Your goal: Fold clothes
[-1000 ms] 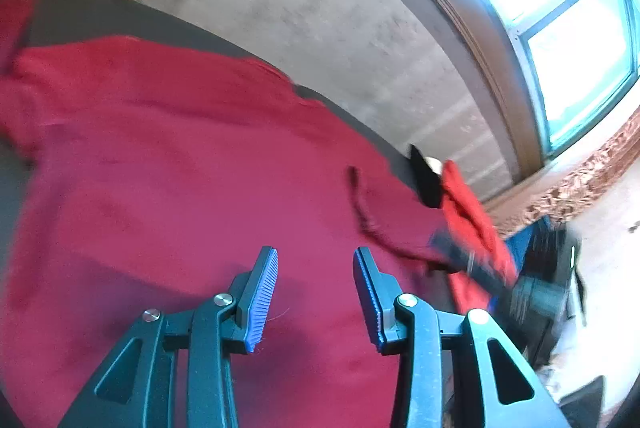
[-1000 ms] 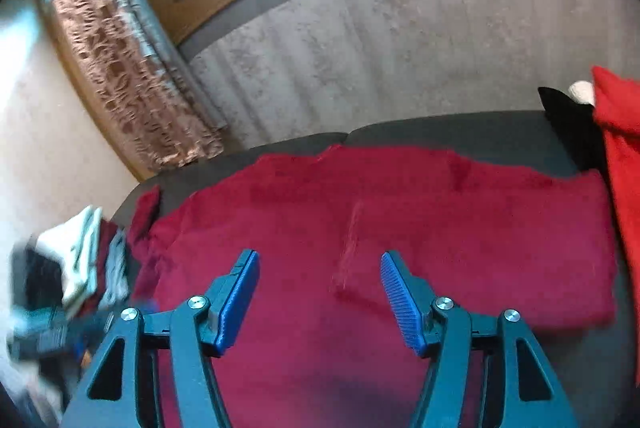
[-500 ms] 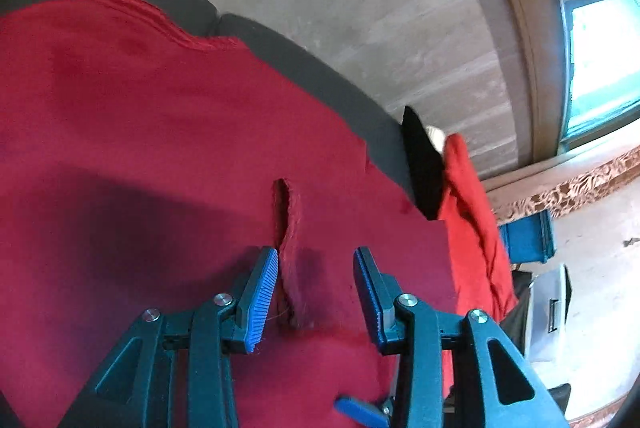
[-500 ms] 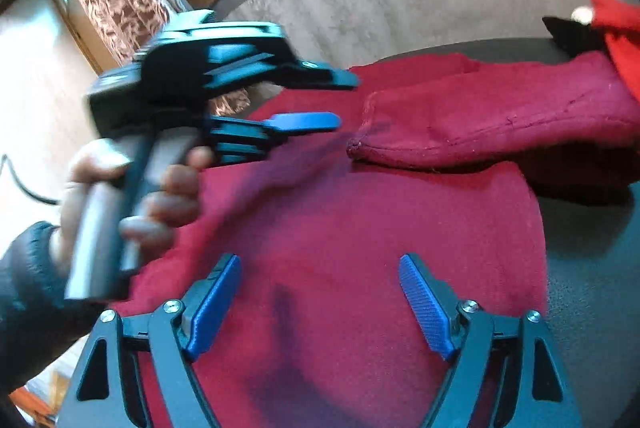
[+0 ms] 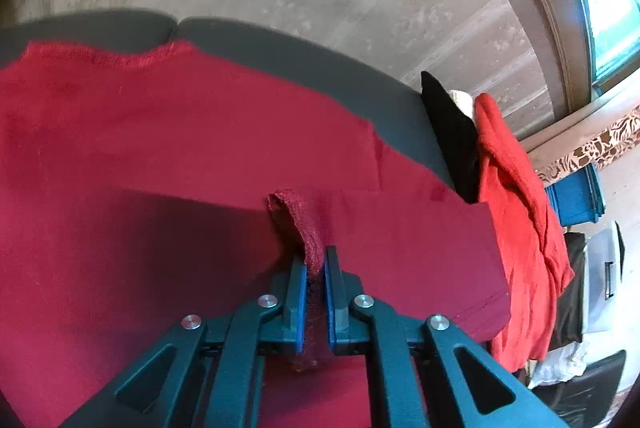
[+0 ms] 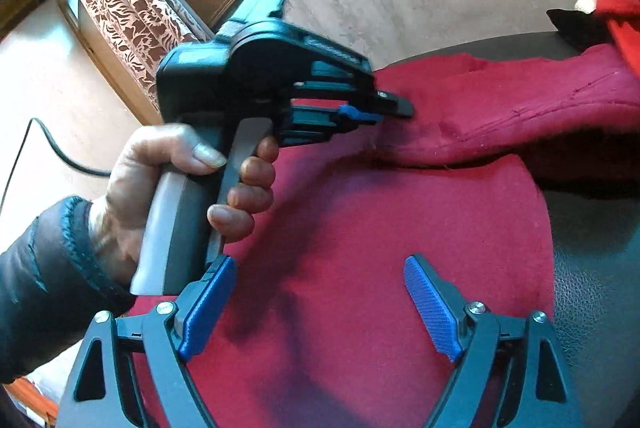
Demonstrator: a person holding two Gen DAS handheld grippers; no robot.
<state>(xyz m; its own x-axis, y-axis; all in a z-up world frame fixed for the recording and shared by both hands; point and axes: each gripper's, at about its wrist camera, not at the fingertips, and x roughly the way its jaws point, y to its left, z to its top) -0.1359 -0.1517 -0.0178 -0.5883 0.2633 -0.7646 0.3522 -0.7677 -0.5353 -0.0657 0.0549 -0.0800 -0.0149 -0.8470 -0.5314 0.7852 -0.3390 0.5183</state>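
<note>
A dark red sweater point(image 5: 160, 155) is spread across the dark worktop point(image 5: 304, 63), filling the frame's centre. Its sleeve cuff point(image 5: 298, 220) is clamped in the left tongs point(image 5: 316, 260), just closed; the right tongs point(image 6: 320, 302), just widened, are held empty above the cloth.

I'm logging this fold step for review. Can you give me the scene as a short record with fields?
surface: dark padded seat
garment: dark red sweater, spread flat, one sleeve folded across the body
left gripper: shut on the sleeve cuff, just closed
right gripper: open above the sweater body, nothing between the pads, just been opening
nearby: bright red cloth and black item at the seat's end
</note>
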